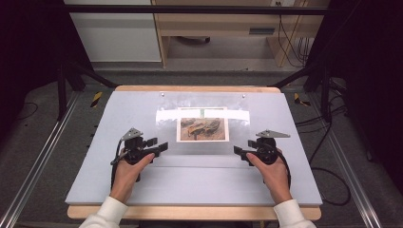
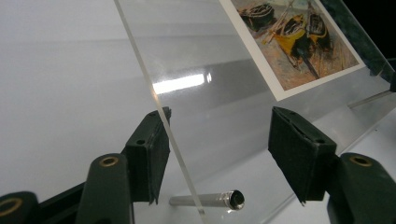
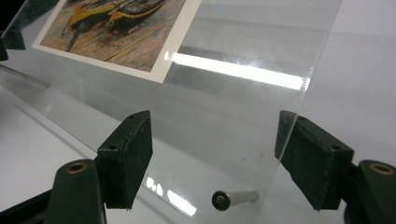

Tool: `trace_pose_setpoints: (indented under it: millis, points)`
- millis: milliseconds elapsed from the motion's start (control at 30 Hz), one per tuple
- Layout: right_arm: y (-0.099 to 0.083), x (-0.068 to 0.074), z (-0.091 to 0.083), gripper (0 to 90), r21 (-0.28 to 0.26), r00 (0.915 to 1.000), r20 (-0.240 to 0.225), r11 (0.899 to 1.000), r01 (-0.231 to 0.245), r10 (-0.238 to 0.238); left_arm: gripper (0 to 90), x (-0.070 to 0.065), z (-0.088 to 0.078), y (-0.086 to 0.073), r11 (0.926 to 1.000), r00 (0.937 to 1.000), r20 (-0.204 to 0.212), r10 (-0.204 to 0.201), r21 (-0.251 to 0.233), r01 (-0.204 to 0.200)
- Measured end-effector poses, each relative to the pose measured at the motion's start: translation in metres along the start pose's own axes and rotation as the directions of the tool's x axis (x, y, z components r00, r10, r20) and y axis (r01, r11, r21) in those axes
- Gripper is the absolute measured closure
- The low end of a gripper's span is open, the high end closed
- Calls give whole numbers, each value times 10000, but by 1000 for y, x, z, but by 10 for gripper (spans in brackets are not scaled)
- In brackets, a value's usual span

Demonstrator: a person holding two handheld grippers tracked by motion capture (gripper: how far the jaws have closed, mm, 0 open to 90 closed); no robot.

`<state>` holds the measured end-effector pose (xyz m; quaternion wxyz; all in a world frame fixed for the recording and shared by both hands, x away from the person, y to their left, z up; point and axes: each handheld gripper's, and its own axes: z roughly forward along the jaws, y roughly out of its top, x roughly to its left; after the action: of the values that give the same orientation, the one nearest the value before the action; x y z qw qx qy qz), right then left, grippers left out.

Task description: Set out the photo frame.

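Centrally between the two grippers stands a clear acrylic frame (image 1: pixel 203 128), a tilted transparent sheet with a printed picture of boats (image 1: pixel 202 129) behind it, resting on the pale table top (image 1: pixel 95 180). Seen from the left gripper (image 1: pixel 160 146), the sheet's near side edge (image 2: pixel 161 121) runs up between its two black jaws, with the picture ahead and off to the far jaw's side. One jaw sits just beside that edge, perhaps brushing it near its tip, while the other stands well apart from the edge, so the jaws are partly open with the edge between them and no squeeze shows. Low between the jaws lies a small metal standoff pin (image 2: pixel 210 200), poking through the sheet near its bottom corner

Seen from the right gripper (image 1: pixel 237 151), the opposite side edge of the sheet (image 3: pixel 299 116) falls just in front of one jaw, and the other jaw stands well apart over the clear face. These jaws too are partly open and grip nothing that can be seen. A second metal pin (image 3: pixel 231 199) sits low between them. The picture lies ahead and toward the far jaw's side

From above, each hand (image 1: pixel 127 171) holds its gripper at a lower corner of the sheet, the right hand (image 1: pixel 272 172) mirroring the left
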<state>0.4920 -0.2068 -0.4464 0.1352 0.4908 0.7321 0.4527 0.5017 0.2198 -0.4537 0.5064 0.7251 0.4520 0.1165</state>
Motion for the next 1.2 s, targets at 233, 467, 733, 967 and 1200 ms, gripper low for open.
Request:
trace_pose_setpoints:
  millis: [233, 467, 733, 967, 1200]
  points:
    - [-7, 4, -8, 346, -170, 9995, 176, 9995, 261, -258, 441, -5, -8, -4, 10000, 9999, -115, 42, -4, -42]
    - [-15, 8, -16, 412, -241, 9985, 335, 9988, 432, -424, 479, -10, -14, -10, 9997, 9993, -291, 244, -21, -244]
    - [-20, 9, -21, 459, -283, 9980, 362, 9982, 525, -514, 519, -12, -19, -15, 9997, 9992, -298, 255, -33, -256]
    - [-22, 10, -23, 476, -259, 9974, 413, 9978, 608, -597, 532, -14, -21, -15, 9995, 9988, -366, 316, 51, -315]
    - [-24, 10, -25, 498, -211, 9972, 416, 9978, 628, -619, 546, -16, -23, -18, 9994, 9985, -429, 344, 50, -342]
